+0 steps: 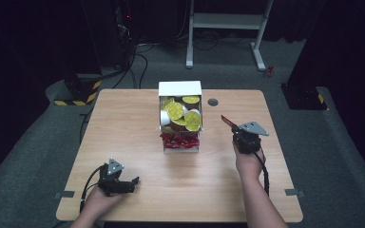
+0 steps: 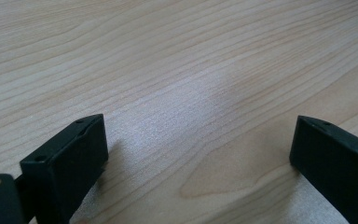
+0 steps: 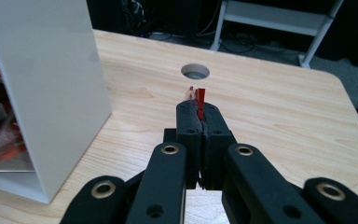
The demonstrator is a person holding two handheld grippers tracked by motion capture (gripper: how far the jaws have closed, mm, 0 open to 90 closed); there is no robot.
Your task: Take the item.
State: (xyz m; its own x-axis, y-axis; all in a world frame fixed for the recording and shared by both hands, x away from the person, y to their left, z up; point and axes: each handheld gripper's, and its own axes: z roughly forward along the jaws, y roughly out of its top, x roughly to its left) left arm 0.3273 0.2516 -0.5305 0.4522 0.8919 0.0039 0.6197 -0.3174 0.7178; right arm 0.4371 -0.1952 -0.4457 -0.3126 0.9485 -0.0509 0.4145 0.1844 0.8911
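The right gripper (image 1: 232, 124) is pinching a red packet (image 3: 200, 99) above the table (image 1: 123, 142), just right of the white box (image 1: 180, 88); its fingers are pressed together. The left gripper (image 1: 134, 181) is resting near-left, fingers spread, farther from the box.

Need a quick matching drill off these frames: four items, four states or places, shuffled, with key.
Things:
1. left gripper
2. right gripper
3. white box
4. round hole in the tabletop

States or places:
A. holds yellow-lidded cups above, red packets below
B. jaws closed on a thin red packet
C. jaws spread wide, nothing between them, low over bare wood
D. far side of the table, just right of the box

Pairs: 1-C, 2-B, 3-A, 4-D
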